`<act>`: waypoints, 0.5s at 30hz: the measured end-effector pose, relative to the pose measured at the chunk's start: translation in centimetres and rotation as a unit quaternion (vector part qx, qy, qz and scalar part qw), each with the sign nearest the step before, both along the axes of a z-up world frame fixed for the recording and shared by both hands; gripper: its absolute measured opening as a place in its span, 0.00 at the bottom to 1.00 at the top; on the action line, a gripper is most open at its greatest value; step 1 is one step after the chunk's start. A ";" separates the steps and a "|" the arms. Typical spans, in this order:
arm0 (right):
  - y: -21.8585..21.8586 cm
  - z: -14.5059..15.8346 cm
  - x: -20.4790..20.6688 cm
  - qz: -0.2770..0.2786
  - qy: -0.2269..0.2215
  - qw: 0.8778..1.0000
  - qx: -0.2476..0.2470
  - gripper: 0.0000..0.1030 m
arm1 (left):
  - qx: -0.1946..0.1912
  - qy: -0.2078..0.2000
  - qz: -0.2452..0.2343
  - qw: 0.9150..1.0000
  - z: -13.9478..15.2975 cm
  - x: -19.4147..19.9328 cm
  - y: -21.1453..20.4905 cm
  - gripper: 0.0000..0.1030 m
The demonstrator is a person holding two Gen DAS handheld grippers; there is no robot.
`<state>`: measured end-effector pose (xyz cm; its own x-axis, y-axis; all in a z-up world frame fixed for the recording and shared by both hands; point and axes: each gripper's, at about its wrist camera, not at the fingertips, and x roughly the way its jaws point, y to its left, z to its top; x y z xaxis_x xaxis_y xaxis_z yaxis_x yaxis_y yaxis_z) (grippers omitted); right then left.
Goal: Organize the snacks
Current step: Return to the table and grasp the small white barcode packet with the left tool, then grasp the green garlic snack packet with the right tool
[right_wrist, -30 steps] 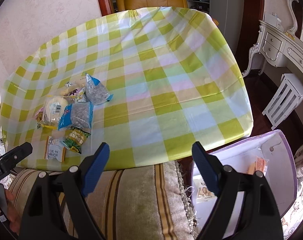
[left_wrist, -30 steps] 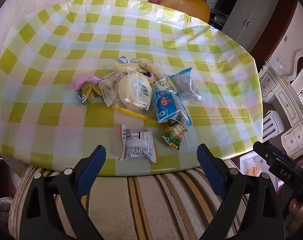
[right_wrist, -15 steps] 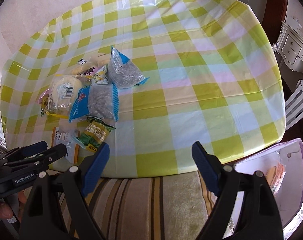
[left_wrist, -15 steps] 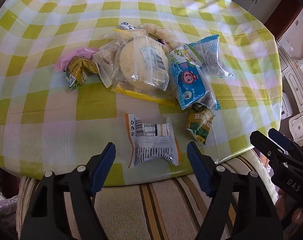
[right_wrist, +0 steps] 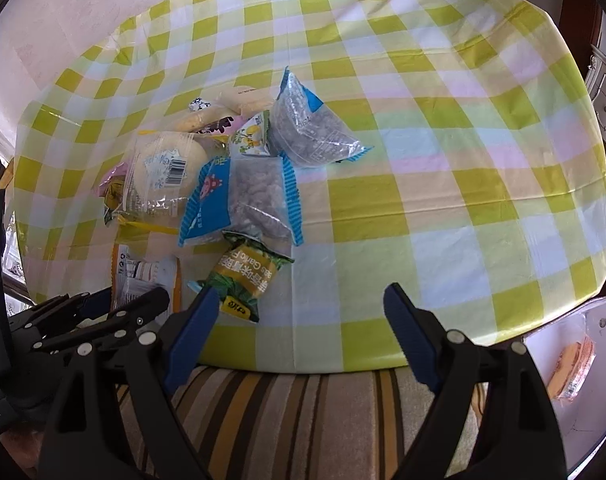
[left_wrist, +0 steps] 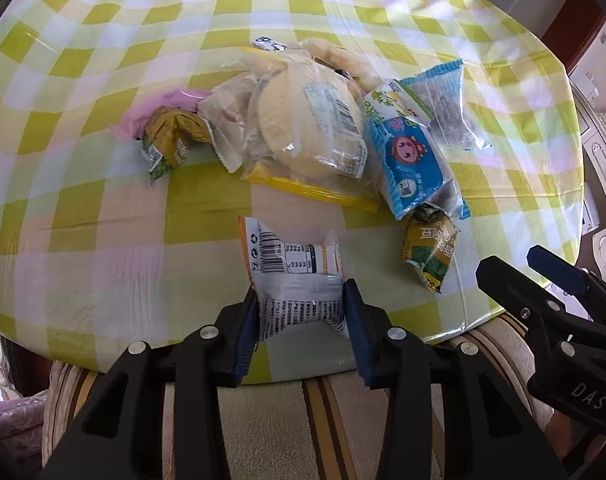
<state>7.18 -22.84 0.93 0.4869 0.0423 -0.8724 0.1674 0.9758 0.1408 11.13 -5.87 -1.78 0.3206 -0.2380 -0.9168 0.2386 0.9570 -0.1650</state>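
Both grippers are now sitting lower and closer to the snacks than a second ago, and the left gripper is closing its jaws on the white packet, whose near end is bulging between the blue pads. That packet is lying at the near edge of the table, its long axis running away from the gripper toward the pile. The right gripper is hanging spread wide and empty, with the green packet just beyond its left pad. A purple-rimmed bin is showing at the right, mostly cut off; its contents are hard to make out.
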 end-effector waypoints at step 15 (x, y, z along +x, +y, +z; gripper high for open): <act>3.3 -2.3 3.7 0.018 0.040 0.999 -0.010 0.76 | -0.024 -0.023 0.049 0.998 0.8 0.3 3.4 0.38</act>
<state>10.85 -19.51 -1.41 0.4138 0.0409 -0.9094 0.1413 0.9840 0.1086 11.39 -2.44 -0.95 0.3865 -0.2474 -0.8885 0.1526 0.9672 -0.2030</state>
